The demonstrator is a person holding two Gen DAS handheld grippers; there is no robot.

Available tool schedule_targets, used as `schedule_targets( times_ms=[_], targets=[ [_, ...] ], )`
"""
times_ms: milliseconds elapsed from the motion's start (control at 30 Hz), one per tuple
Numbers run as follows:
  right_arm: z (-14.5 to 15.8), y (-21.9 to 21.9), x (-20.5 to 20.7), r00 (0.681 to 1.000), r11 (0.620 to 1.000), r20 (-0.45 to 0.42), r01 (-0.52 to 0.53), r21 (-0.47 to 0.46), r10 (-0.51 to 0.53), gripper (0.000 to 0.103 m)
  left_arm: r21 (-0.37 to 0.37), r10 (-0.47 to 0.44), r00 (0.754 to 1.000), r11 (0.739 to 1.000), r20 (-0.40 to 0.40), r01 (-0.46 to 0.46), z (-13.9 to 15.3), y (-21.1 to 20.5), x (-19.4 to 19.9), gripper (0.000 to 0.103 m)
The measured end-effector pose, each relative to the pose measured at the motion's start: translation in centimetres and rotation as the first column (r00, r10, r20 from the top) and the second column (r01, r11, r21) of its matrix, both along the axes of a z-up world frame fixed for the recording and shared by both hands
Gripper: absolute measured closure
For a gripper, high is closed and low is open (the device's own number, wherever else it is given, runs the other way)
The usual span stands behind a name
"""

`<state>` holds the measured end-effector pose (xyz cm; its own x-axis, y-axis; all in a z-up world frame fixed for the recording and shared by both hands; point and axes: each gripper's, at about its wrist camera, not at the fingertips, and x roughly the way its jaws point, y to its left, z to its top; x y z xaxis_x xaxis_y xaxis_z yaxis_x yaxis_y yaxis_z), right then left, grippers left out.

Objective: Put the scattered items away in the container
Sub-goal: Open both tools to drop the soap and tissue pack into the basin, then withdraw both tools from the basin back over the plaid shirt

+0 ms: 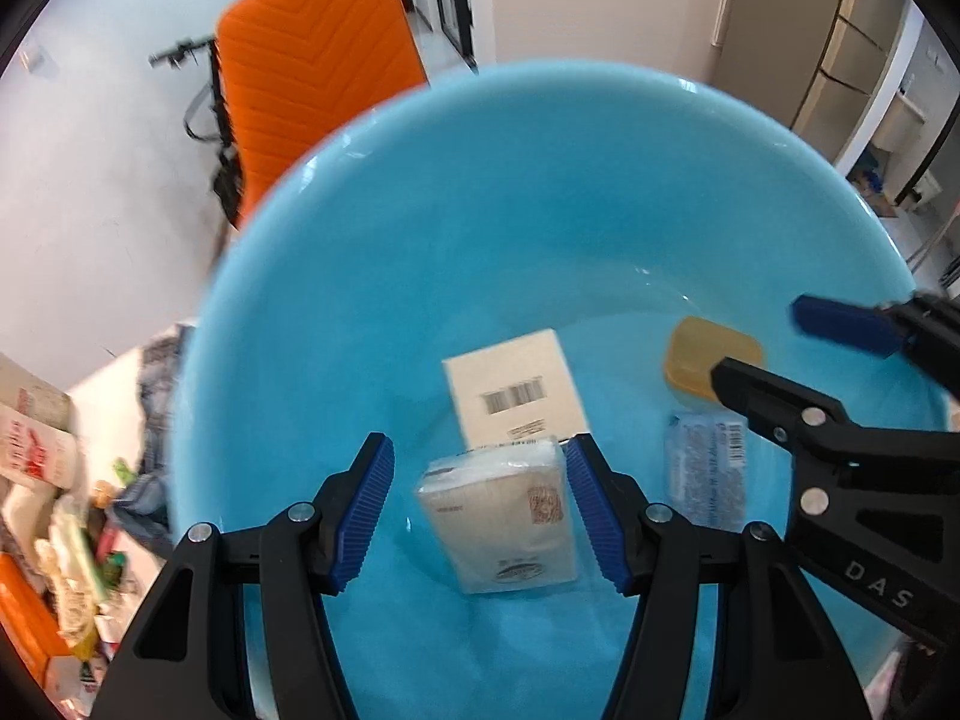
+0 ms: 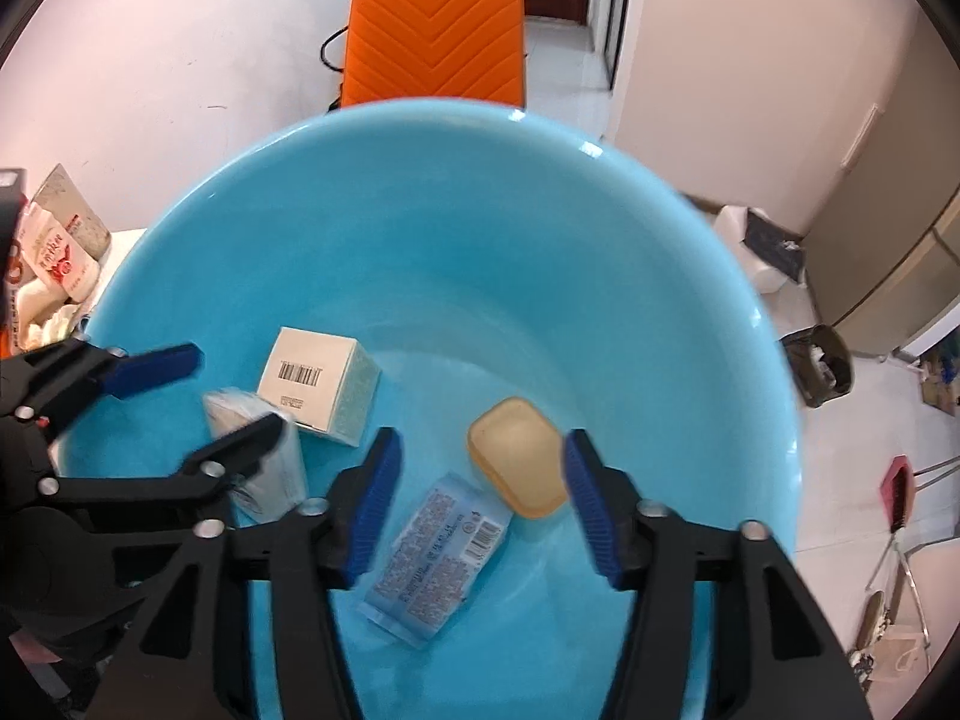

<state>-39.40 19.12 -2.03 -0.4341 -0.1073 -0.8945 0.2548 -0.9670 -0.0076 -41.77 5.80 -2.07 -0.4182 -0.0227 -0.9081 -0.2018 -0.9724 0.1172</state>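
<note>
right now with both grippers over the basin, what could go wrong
The left hand-held gripper and right hand-held gripper hang open and close together over the blue basin; they could knock each other. The tissue pack sits between the left one's fingers, so closing might lift it back out. Clutter remains outside.

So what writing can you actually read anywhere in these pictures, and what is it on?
"DAS": white letters on the black arm of the right gripper.
White box: barcode and small print, too blurred to read.
Tissue pack: stamp and logo, unreadable.
Blue sachet: dense print and barcode, too small.
Red-and-white packet outside the blue basin: red characters, blurred.
</note>
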Motion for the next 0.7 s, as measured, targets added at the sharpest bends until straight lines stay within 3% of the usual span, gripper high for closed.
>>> schedule_targets(
  times_ms=[67,167,233,333,700],
  targets=[
    [0.1,0.1,0.6,0.999,0.999,-0.034,0.011,0.040,-0.010,0.029,0.015,0.005,1.000,1.000,-0.014,-0.004,0.3,-0.2,0.6,0.036],
    [0.4,0.6,1.2,0.998,0.998,-0.058,0.039,0.043,-0.037,0.029,0.138,0.029,1.000,0.990,0.000,-0.029,0.9,-1.3,0.8,0.020],
    [0.6,1.2,1.5,0.997,0.998,-0.055,0.058,0.012,-0.057,0.029,0.183,0.054,0.999,0.982,0.004,-0.054,1.2,-1.8,0.9,0.017],
    [0.7,1.6,1.6,0.995,0.997,-0.060,0.079,-0.014,-0.080,0.029,0.177,0.048,0.999,0.983,-0.012,-0.045,1.2,-1.8,1.3,0.017],
    [0.5,0.2,1.6,0.996,0.997,-0.067,0.059,0.050,-0.055,0.029,0.154,0.054,0.998,0.987,-0.034,-0.048,1.1,-1.7,2.0,0.017]
  ],
)
